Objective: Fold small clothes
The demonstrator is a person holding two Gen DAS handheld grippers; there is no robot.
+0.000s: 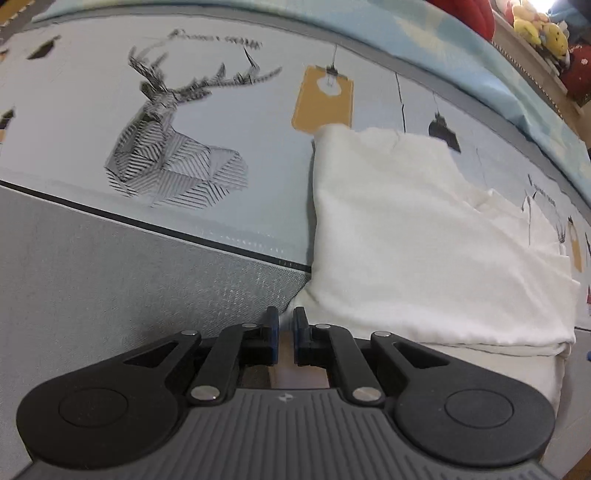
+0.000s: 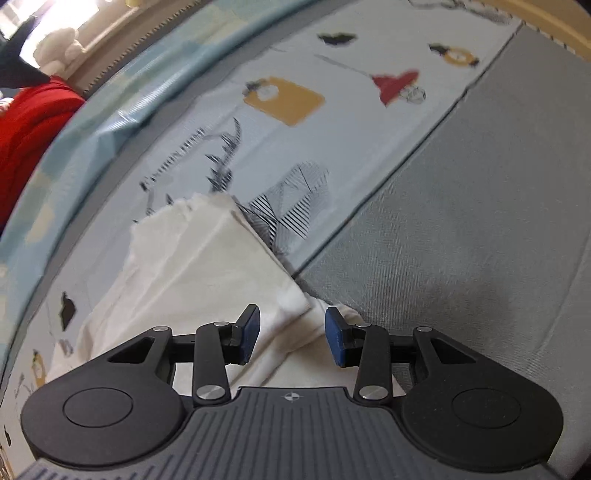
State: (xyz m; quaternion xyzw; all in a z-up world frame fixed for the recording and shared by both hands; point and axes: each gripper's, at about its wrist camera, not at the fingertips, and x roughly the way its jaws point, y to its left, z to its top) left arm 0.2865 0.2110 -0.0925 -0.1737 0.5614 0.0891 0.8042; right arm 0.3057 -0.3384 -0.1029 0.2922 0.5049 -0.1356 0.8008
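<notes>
A white garment (image 1: 406,240), folded into a rough rectangle, lies on the printed bed sheet (image 1: 221,110). Its near left corner ends just at the tips of my left gripper (image 1: 286,321). That gripper's blue pads stand a narrow slit apart and I see no cloth pinched between them. In the right wrist view the same white garment (image 2: 207,258) runs away up and to the left. My right gripper (image 2: 291,332) hangs open over the garment's near folded corner. A bunched fold lies in the gap between its pads, and neither pad presses on it.
The sheet carries a striped deer print (image 1: 177,147) and yellow tag prints, and a grey band (image 2: 461,221) runs along its near side. A pale blue blanket (image 1: 480,55) borders the far side. Plush toys (image 1: 539,26) and a red fabric thing (image 2: 29,122) sit beyond it.
</notes>
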